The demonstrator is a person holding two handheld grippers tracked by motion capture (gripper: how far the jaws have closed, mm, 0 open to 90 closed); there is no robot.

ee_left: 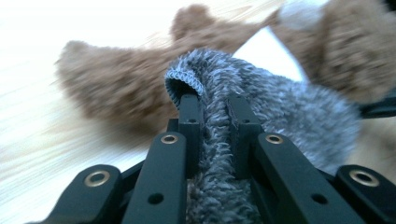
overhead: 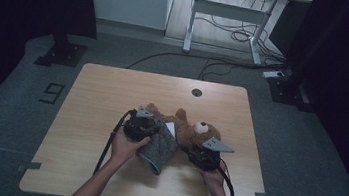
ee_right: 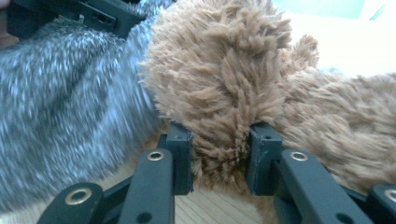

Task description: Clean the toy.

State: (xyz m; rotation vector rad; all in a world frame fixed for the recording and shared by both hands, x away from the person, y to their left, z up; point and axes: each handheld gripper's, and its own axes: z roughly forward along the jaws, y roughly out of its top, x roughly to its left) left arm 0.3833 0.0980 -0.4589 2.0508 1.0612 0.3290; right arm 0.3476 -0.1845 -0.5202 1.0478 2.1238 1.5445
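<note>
A brown teddy bear [overhead: 190, 129] lies on its back in the middle of the wooden table [overhead: 113, 90]. A grey knitted garment [overhead: 160, 149] lies across its near side. My left gripper [overhead: 145, 126] is shut on the rolled edge of the grey garment [ee_left: 212, 88], with the knit pinched between its jaws. The bear's brown fur [ee_left: 116, 88] lies blurred beyond it. My right gripper [overhead: 199, 154] is shut on a fluffy brown limb of the bear [ee_right: 217, 93]. In the right gripper view the grey knit [ee_right: 65, 112] sits to the left, with part of the other gripper above it.
The table has a cable hole [overhead: 197, 92] near its far edge. Bare wood lies to the left and right of the bear. A white desk frame [overhead: 228, 14] and loose cables [overhead: 235, 35] stand on the floor beyond the table.
</note>
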